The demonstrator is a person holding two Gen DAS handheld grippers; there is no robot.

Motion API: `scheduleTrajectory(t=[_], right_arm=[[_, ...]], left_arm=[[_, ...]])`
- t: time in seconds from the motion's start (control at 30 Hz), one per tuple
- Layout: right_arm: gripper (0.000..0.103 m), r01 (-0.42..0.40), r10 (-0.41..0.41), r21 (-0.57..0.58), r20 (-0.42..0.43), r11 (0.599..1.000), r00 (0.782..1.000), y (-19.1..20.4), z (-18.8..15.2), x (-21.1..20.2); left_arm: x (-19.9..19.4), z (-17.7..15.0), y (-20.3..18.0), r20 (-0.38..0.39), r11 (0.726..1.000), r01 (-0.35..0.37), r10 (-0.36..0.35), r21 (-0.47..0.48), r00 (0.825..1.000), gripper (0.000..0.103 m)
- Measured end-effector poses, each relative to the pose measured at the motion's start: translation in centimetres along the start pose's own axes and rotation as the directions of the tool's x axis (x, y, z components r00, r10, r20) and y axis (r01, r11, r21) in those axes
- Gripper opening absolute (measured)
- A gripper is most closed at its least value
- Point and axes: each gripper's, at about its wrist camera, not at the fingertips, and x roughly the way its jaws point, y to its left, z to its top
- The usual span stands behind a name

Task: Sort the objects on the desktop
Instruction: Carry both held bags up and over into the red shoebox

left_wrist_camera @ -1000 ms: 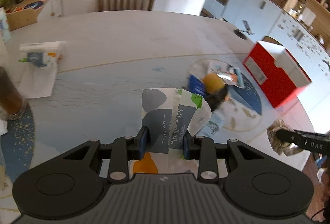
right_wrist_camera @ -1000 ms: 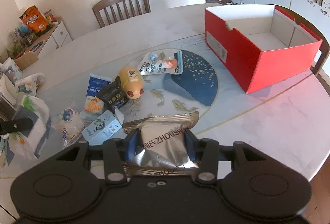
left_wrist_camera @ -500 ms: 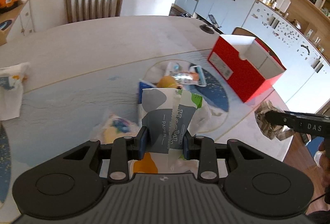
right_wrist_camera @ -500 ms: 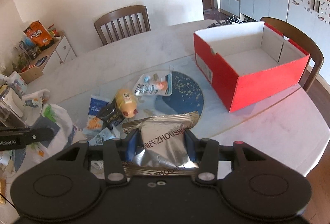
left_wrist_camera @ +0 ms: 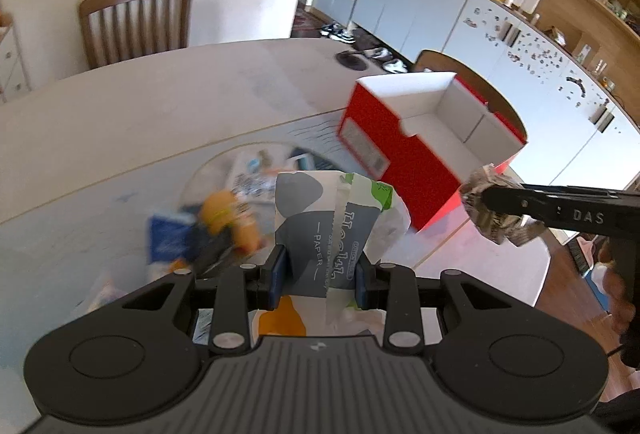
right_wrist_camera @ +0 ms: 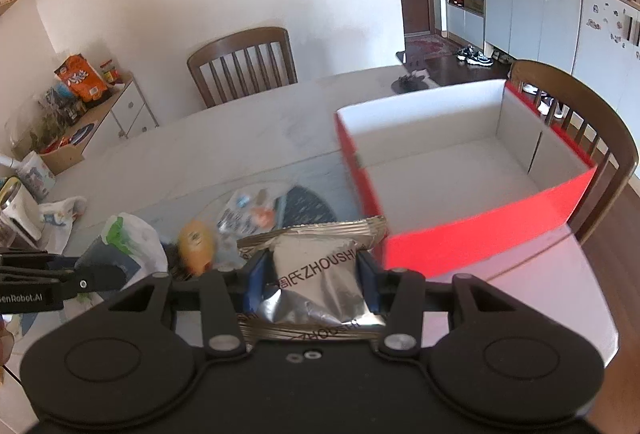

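Observation:
My left gripper (left_wrist_camera: 320, 276) is shut on a soft tissue paper pack (left_wrist_camera: 320, 230) printed grey, white and green, held above the table. My right gripper (right_wrist_camera: 311, 276) is shut on a silver foil snack packet (right_wrist_camera: 316, 270). That packet (left_wrist_camera: 496, 212) and the right gripper also show at the right of the left wrist view, and the left gripper's tissue pack (right_wrist_camera: 120, 250) shows at the left of the right wrist view. An open red box (right_wrist_camera: 460, 174) with a white, bare inside stands on the table ahead and right of both grippers, also seen as the red box (left_wrist_camera: 404, 154).
Loose snack packets lie on the round table (right_wrist_camera: 240, 150): a yellow pouch (right_wrist_camera: 196, 244), a clear packet (right_wrist_camera: 250, 208) and a blue packet (left_wrist_camera: 172, 238). A blue mat (right_wrist_camera: 306, 204) lies by the box. Wooden chairs (right_wrist_camera: 242, 62) stand at the far side and behind the box.
Both grippers have risen and swung right toward the red box, each keeping its hold. The box now looks larger and nearer, and the loose packets have slid to the lower left.

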Motion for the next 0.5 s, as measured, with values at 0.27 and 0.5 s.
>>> scheduleTrajectory(t=[0.27, 0.5], right_arm=[[0.046, -0.001, 0.001, -0.004, 0.019, 1.000, 1.000, -5.5, 2.4, 0.6], [0.046, 0.005, -0.005, -0.009, 0.019, 1.000, 1.000, -9.6, 3.5, 1.4]], left_arm=[[3.9, 3.5, -6.1, 0.001, 0.999, 0.021, -0.021, 0.050, 1.000, 0.031], [7.0, 5.8, -10.0, -0.009, 0.998, 0.026, -0.026, 0.056, 1.000, 0.031]])
